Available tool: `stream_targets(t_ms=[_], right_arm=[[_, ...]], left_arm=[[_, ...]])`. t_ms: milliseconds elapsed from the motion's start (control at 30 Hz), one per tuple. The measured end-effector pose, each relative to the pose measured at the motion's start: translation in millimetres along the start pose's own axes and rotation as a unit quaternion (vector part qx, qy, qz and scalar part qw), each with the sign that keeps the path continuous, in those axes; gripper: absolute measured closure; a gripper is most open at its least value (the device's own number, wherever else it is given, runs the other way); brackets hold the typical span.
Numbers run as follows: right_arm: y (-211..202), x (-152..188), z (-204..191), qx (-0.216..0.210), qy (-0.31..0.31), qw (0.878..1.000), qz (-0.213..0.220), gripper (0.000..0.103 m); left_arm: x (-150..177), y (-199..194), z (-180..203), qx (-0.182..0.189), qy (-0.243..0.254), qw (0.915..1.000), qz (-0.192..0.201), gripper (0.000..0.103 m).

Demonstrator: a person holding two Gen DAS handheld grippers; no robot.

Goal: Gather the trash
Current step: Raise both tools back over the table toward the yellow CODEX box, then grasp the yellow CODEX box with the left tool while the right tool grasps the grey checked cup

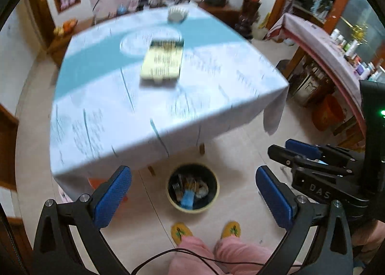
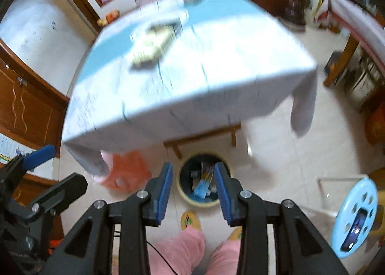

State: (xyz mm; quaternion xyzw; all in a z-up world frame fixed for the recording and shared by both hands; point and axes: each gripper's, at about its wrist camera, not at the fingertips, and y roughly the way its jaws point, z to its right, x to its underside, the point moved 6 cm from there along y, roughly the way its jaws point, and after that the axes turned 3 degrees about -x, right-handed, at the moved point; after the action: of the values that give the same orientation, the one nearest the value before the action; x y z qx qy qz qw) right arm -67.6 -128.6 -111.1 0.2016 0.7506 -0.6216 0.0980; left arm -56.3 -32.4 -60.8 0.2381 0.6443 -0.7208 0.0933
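— Tiled floor below, table (image 1: 216, 96) with a pale blue cloth ahead. Left claw (image 1: 191, 173)?

— Wide open, nothing between the blue pads (image 1: 112, 199). Right claw (image 2: 193, 166) close beside it, half open, empty too.

— Right under both?

— Trash bin (image 1: 190, 210) on the floor, between the claws and the near table edge. Blue scrap (image 1: 187, 199) and other bits already inside. Yellow slippers (image 1: 180, 232) just behind it.

— Next piece of trash?

— Likely the flat yellow packet (image 1: 162, 60), up on the cloth, past the near edge, well apart from both claws. Long side pointing away from the claws. Straight ahead of the left claw, off to the left of the right one. Probably closer to the left.

— Room to move?

— Plenty of bare cloth all round the packet. White cup (image 1: 177, 13) far behind it. Careful with the near edge and the hanging cloth corner when reaching over. Too blurry to tell more.
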Motion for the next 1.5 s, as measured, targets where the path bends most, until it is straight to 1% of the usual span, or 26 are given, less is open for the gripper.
stream_targets(t_ms=[100,233,300,400,467,533,600,700,833,933,1033,1167,1333,1500], right_arm=[[-23.8,-15.8,-7.8,0.009,0.006,0.999,0.038,0.062],[-41.0,-34.4,-8.6,0.014,0.026,0.997,0.069,0.062],[-46.4,-42.8,-13.6,0.020,0.031,0.996,0.083,0.062],[-52.0,-48.5,-19.3,0.030,0.035,0.995,0.092,0.060],[-56.1,-50.9,-23.9,0.036,0.032,0.994,0.094,0.058],[-58.0,-53.8,-27.1,0.040,0.025,0.994,0.097,0.052],[-58.3,-57.8,-28.4,0.042,0.024,0.994,0.100,0.051],[-56.7,-68.1,-26.8,0.041,0.028,0.993,0.105,0.051],[-47.5,-89.1,-21.4,0.030,0.039,0.992,0.114,0.051],[-33.0,-110.1,-16.5,0.017,0.044,0.992,0.115,0.051],[-11.7,-139.5,-6.4,0.007,0.046,0.993,0.111,0.051],[21.9,-182.0,9.7,-0.009,0.045,0.996,0.080,0.051],[62.4,-225.1,28.7,-0.020,0.027,0.999,0.038,0.051],[97.7,-249.4,45.0,-0.040,0.016,0.999,-0.005,0.051]], left_arm=[[-24.8,-19.7,-6.9,0.006,0.015,0.9994,0.031,0.001],[-47.3,-33.9,-13.9,0.016,0.023,0.9981,0.055,0.001],[-54.3,-37.3,-17.4,0.024,0.024,0.9978,0.058,0.001],[-64.8,-39.8,-23.3,0.030,0.028,0.9971,0.064,0.001],[-69.1,-37.7,-26.0,0.032,0.027,0.9969,0.067,0.001],[-75.6,-31.6,-28.0,0.034,0.025,0.9969,0.067,0.001],[-81.8,-23.0,-28.9,0.035,0.023,0.9972,0.062,0.001],[-90.9,-5.3,-29.6,0.033,0.024,0.9980,0.049,0.001],[-110.9,24.6,-34.5,0.016,0.024,0.9990,0.035,0.001],[-131.9,56.9,-42.3,0.003,0.006,0.9998,0.019,0.001],[-150.0,90.5,-48.2,-0.002,-0.015,0.9999,-0.005,0.001],[-176.7,144.0,-50.1,-0.001,-0.036,0.9981,-0.049,0.001],[-196.2,203.8,-52.3,-0.032,-0.041,0.9938,-0.098,0.001],[-202.0,237.2,-63.1,-0.053,-0.068,0.9874,-0.133,0.001]])
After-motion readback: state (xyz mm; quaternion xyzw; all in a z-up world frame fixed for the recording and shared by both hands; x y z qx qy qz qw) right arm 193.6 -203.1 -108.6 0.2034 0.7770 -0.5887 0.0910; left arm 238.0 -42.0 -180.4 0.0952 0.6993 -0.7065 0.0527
